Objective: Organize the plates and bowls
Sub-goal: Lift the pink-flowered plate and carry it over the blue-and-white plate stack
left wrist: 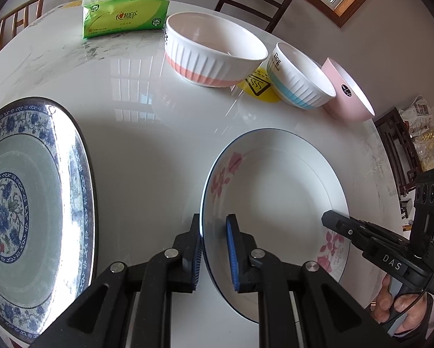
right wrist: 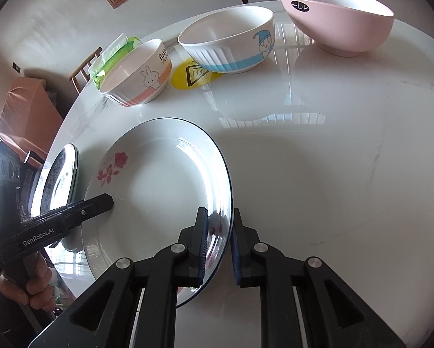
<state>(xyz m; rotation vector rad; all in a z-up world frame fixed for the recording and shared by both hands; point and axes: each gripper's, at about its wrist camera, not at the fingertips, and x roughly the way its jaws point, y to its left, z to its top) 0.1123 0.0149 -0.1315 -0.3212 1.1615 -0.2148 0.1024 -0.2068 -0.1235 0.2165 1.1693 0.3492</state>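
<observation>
Right now you have both tools on the rose plate [left wrist: 275, 191], one at each side of its rim, so the step in hand looks like lifting it to stack it with the other plate. Your left tool [left wrist: 214, 253] straddles the plate's left edge, one blue pad over the rim and the other outside it; the pads sit close to the rim, though the fisheye does not settle whether they press it. Your right tool [right wrist: 218, 246] brackets the opposite edge the same way, narrow about the rim. The plate lies on the white worktop [right wrist: 333, 174], near you.

Next, I judge, you need an even squeeze on both sides and a level lift, then a carry toward the blue-patterned plate [left wrist: 28, 200] lying just beside it on the left.

The left view shows that blue plate's whole face and the tissue pack [left wrist: 124, 14] behind it. The right view gives only its thin edge, but shows the rabbit bowl [right wrist: 138, 75], blue-banded bowl [right wrist: 231, 40] and pink bowl [right wrist: 338, 20] more clearly, standing apart at the back.
</observation>
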